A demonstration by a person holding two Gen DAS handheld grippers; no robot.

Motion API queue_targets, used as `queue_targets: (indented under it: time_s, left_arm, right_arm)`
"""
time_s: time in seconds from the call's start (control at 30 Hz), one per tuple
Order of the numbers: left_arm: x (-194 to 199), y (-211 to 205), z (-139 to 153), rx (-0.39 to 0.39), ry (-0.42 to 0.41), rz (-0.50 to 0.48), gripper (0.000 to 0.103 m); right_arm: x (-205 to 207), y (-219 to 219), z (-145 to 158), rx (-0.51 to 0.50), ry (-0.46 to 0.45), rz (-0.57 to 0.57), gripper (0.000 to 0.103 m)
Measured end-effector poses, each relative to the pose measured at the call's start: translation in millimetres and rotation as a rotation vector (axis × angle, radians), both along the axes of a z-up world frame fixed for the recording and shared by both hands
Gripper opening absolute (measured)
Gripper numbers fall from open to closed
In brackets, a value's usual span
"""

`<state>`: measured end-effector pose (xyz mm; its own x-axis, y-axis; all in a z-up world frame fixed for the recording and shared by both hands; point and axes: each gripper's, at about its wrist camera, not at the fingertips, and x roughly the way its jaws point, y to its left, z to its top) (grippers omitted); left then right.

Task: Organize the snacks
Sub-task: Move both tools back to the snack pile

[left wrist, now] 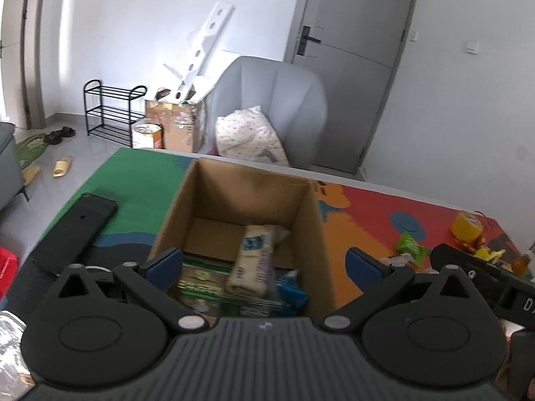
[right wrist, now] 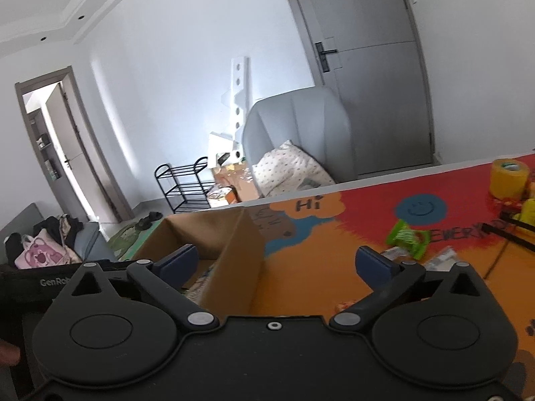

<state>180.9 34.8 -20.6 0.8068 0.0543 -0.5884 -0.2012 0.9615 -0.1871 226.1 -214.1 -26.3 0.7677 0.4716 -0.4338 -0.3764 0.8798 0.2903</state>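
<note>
I read this as the gap between two pickups: my left gripper (left wrist: 264,264) hangs over the cardboard box (left wrist: 307,234) with its jaws spread wide and nothing between them, a pale snack pack (left wrist: 252,260) lying inside on top of green packets, and my right gripper (right wrist: 276,264) is just as wide and empty beside the box's right wall. More snacks wait loose on the colourful mat (right wrist: 317,267) — a green packet (right wrist: 406,240) well off to the right, near the yellow tape roll (right wrist: 508,178). So my next move, I judge, is to swing the right gripper out to that packet, straddle it and close.
</note>
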Motion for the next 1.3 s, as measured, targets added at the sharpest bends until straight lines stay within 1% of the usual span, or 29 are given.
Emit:
queue_targets:
  time_s: [0.1,0.2,0.4,0.47,0.7,0.8,0.97,1.03,1.1,1.13,1.2,1.23,1.3]
  left_arm:
    - [-0.3,-10.2,0.4,0.0,-0.007,-0.022,0.103]
    - [0.5,-21.4,-0.3,-0.003,-0.011,-0.061,0.103]
    - [-0.9,-44.1,-3.0,-0.007,-0.035,-0.111,0.103]
    - [0.9,-51.6,-4.6,-0.012,-0.025,-0.128,0.103]
    - [-0.6,-73.3,-8.9,-0.011,-0.048,-0.165,0.103]
    - [0.0,-81.7,-11.3,-0.013,-0.053,-0.176,0.102]
    - [2.6,-97.2,-20.5,-0.026,-0.033,-0.194,0.1]
    - [2.5,-102.7,-25.3,-0.033,-0.03,-0.198,0.099]
    - [3.4,-108.9,-30.7,-0.035,-0.02,-0.207,0.093]
    - [3.7,-111.1,-33.5,-0.04,-0.014,-0.211,0.091]
    - [4.0,-115.0,-39.9,-0.054,0.001,-0.22,0.085]
    - [5.3,-117.7,-43.4,-0.06,0.013,-0.223,0.083]
    - [7.6,-123.0,-51.0,-0.071,0.036,-0.231,0.076]
  right_arm:
    - [-2.2,-9.0,-1.8,-0.02,-0.004,-0.019,0.103]
    - [-4.6,-21.0,-4.4,-0.001,-0.007,-0.029,0.103]
    - [-9.6,-38.5,-6.5,-0.025,-0.025,-0.075,0.103]
    - [-10.3,-46.5,-7.6,-0.013,-0.023,-0.083,0.103]
    - [-13.5,-71.2,-13.9,-0.003,-0.016,-0.124,0.103]
    - [-13.9,-80.4,-18.0,-0.013,-0.011,-0.138,0.103]
    - [-13.3,-94.2,-26.8,-0.006,0.014,-0.144,0.098]
    - [-12.1,-98.2,-32.3,-0.006,0.031,-0.145,0.096]
    - [-10.6,-101.3,-38.6,-0.001,0.052,-0.145,0.091]
    - [-9.7,-103.2,-41.9,0.003,0.064,-0.144,0.09]
    - [-8.4,-106.6,-49.2,0.008,0.086,-0.145,0.087]
    - [-8.0,-107.8,-52.6,0.01,0.095,-0.143,0.084]
    - [-8.0,-110.8,-59.7,0.016,0.11,-0.137,0.081]
